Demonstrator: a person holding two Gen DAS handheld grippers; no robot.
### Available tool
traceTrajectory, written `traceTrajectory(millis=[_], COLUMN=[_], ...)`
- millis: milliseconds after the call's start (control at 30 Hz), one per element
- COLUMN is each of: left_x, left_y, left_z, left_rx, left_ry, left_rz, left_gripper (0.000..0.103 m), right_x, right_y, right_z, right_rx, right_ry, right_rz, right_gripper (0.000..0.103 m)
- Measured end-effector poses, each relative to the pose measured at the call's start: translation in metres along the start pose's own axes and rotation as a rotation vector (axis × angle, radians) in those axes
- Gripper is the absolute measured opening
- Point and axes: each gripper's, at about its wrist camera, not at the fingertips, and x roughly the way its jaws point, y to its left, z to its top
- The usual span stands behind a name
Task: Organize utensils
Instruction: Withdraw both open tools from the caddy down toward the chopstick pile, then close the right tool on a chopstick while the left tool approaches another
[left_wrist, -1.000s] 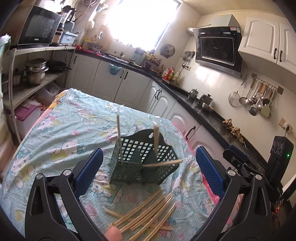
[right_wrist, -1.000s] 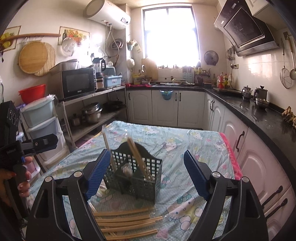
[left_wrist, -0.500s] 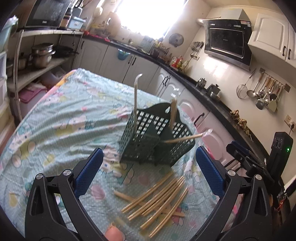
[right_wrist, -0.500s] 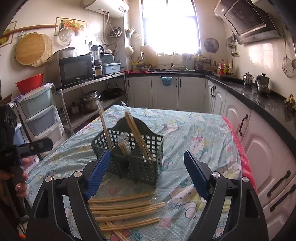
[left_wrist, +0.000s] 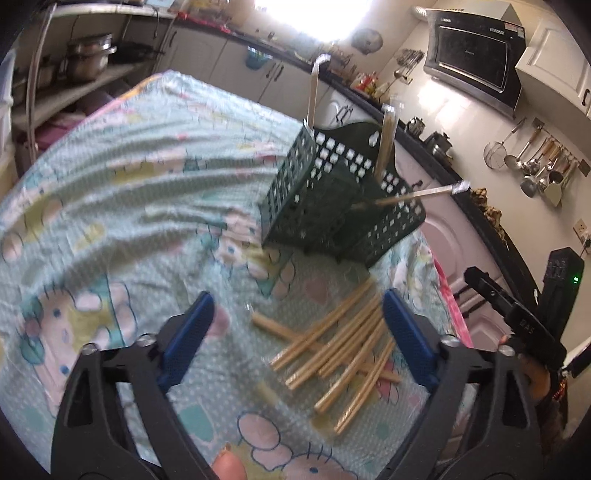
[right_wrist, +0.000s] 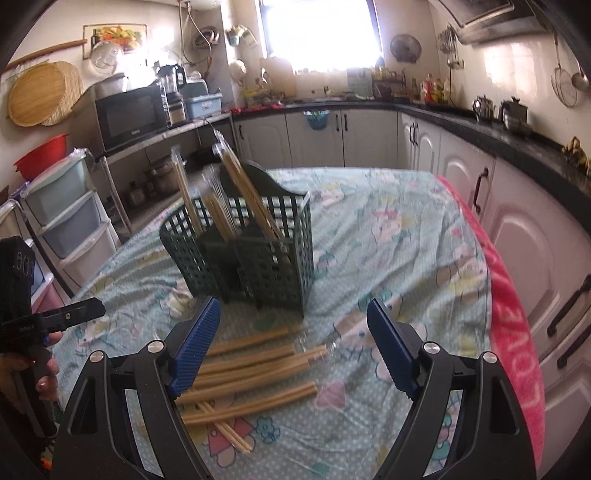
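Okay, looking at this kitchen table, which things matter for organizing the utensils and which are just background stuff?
Part of the job:
loose chopsticks lying on the tablecloth
green basket with chopsticks already standing in it
left gripper and right gripper, both open

Just lying about:
microwave
red bowl
kettles
hanging ladles

Table under cartoon-print cloth (right_wrist: 388, 236), green utensil basket (right_wrist: 273, 258) standing, loose chopsticks (right_wrist: 251, 369) beside it

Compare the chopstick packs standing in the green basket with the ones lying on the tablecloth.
The wrapped bamboo chopstick packs in the dark green perforated plastic basket stand leaning, apart from one another. The wrapped bamboo chopstick packs on the cartoon-print tablecloth lie flat, crowded and partly crossing. Both groups look alike: pale, long sticks.
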Motion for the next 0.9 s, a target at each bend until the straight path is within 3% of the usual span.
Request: traceTrajectory(millis=[67, 333, 467, 633, 800, 900], left_x=[0.005, 0.025, 0.034, 0.051, 0.054, 0.055], left_y=[0.0, 0.006, 0.007, 0.014, 0.012, 0.012], left_z=[-0.007, -0.023, -0.024, -0.026, -0.028, -0.028], left_rx=[0.005, -0.045, -0.053, -0.091, -0.073, -0.063], left_ry=[0.025, 0.127, 0.149, 0.199, 0.202, 0.198], left_rz=[-0.01, -0.075, -0.067, -0.033, -0.007, 0.02], left_gripper=[0.07, 0.06, 0.06, 0.059, 0.053, 0.042], right_x=[0.004, 0.026, 0.04, 0.058, 0.075, 0.082], right_y=[-0.001, -0.004, -0.009, -0.022, -0.031, -0.029], right_z=[-0.006, -0.032, -0.04, -0.047, -0.049, -0.052], right_rx=[0.004, 0.014, 0.035, 0.094, 0.134, 0.115], right_ry=[0.019, 0.116, 0.154, 0.197, 0.241, 0.257], right_rz=[-0.005, -0.007, 0.005, 0.017, 0.045, 0.038], right_gripper=[0.078, 0.062, 0.054, 0.053, 0.053, 0.046])
